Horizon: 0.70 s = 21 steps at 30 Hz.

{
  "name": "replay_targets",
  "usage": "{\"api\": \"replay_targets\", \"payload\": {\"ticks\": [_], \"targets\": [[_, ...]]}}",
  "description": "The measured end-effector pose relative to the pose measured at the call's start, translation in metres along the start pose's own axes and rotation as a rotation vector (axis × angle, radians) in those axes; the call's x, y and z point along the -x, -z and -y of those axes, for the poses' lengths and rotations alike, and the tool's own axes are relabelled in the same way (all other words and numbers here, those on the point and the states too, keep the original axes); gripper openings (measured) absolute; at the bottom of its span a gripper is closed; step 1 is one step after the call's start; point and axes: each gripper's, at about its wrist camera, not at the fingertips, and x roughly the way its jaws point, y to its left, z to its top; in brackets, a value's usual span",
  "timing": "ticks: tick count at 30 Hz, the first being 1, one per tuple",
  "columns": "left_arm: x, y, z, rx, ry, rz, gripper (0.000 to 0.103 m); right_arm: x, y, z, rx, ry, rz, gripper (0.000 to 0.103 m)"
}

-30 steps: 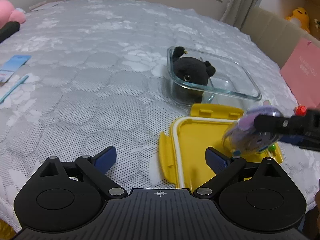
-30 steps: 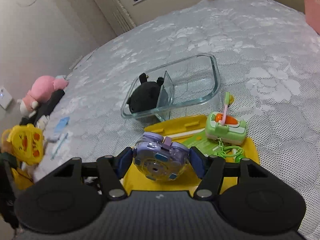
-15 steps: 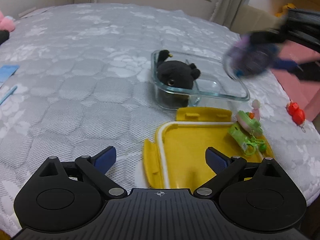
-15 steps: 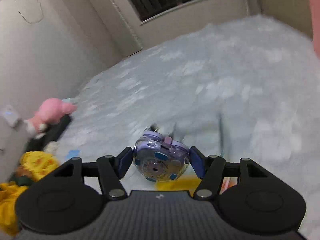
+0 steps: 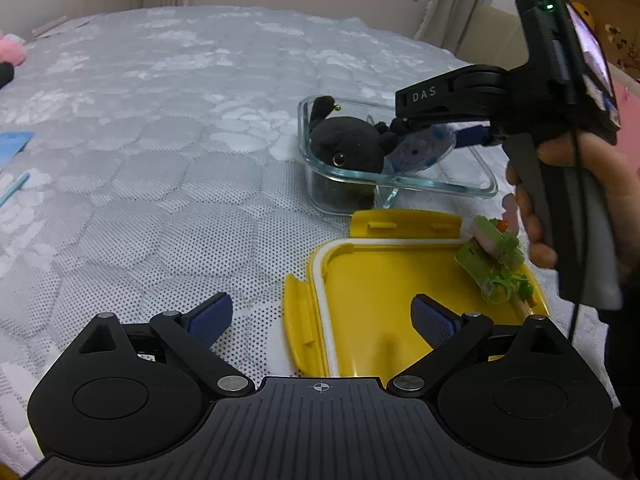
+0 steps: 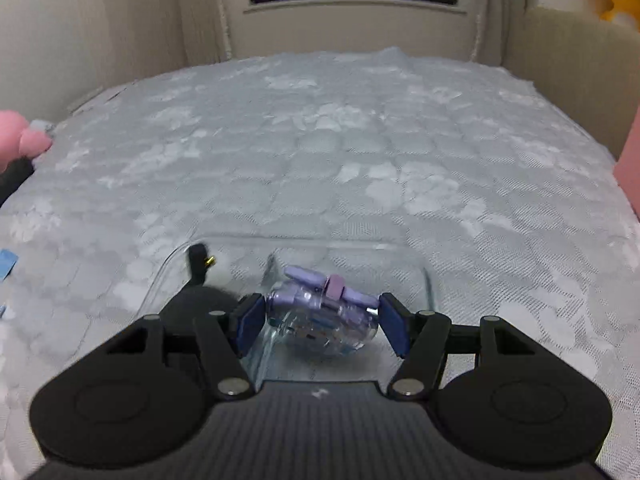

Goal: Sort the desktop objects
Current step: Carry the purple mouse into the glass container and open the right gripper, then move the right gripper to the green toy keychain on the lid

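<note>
A clear glass container (image 5: 476, 184) holds a black plush toy (image 5: 346, 146) in its left compartment. My right gripper (image 5: 428, 140) is over the container's right compartment, and the round purple toy (image 6: 322, 312) sits between its blue pads (image 6: 250, 322); the jaws look slightly parted, with a small gap at the right pad. The toy also shows in the left wrist view (image 5: 420, 150). My left gripper (image 5: 320, 320) is open and empty, low over the yellow lid (image 5: 380, 288). A green toy (image 5: 494, 250) lies on the lid's right edge.
The objects lie on a grey-white quilted bed (image 5: 160, 120). A blue card (image 5: 14, 142) and a thin blue stick (image 5: 14, 188) lie at the left. A pink plush (image 6: 18, 140) sits at the far left edge. A pink box (image 6: 628, 168) stands at the right.
My right gripper carried the purple toy from above the yellow lid up and over into the glass container's right compartment. Its jaws have widened a little. My left gripper stayed open.
</note>
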Motion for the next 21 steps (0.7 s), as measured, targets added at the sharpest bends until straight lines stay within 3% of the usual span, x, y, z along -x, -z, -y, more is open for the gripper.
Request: {"api": "replay_targets", "payload": {"ticks": [5,10,16,21], "targets": [[-0.004,0.0,0.004,0.001,0.013,-0.012,0.099,0.033,0.011,0.0,0.012,-0.072,0.022,0.071],[-0.006,0.002,0.009,0.001,0.007,-0.029,0.099,0.057,0.016,0.009,-0.012,-0.128,0.012,0.07],[-0.001,0.003,0.022,-0.02,-0.012,-0.027,0.099,0.072,0.025,0.039,-0.077,-0.096,0.035,0.067],[0.001,-0.003,0.034,-0.055,-0.044,-0.014,0.099,0.086,0.055,0.053,-0.065,-0.047,0.053,0.074]]}}
